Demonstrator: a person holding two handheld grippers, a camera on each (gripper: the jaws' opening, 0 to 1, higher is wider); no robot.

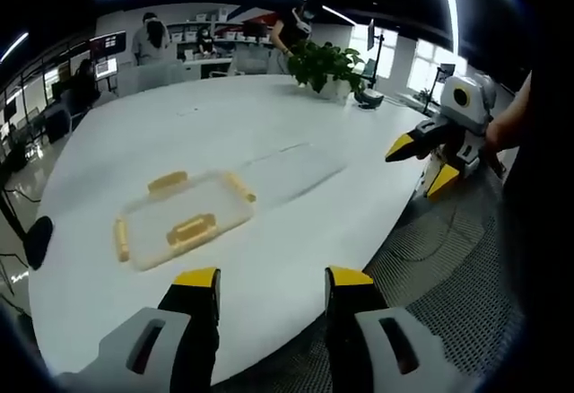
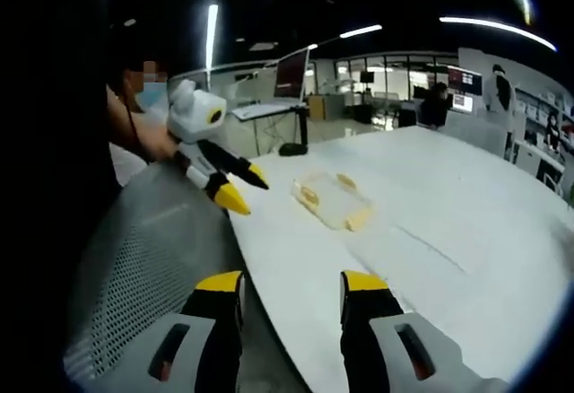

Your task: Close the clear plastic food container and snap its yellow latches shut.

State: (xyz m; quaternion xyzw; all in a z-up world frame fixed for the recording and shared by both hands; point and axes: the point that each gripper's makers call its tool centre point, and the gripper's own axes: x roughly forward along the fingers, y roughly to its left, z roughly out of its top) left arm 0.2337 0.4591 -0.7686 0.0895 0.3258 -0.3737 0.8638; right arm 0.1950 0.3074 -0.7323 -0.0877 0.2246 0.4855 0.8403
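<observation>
Clear plastic food container (image 1: 182, 220) lies flat on the white table (image 1: 296, 133), near the table's edge, lid on top, yellow latches (image 1: 191, 230) showing along its sides; whether they are snapped down cannot be told. In the right gripper view it sits mid-table (image 2: 333, 200), beyond the other gripper. Left gripper (image 1: 272, 287) hangs over the table edge short of the container, jaws spread wide, nothing between them. Right gripper (image 2: 292, 285) is off the table edge over a grey mesh chair back (image 2: 134, 258), jaws likewise wide apart and empty. A potted plant (image 1: 321, 65) stands at the far side of the table; people sit at desks behind it.
</observation>
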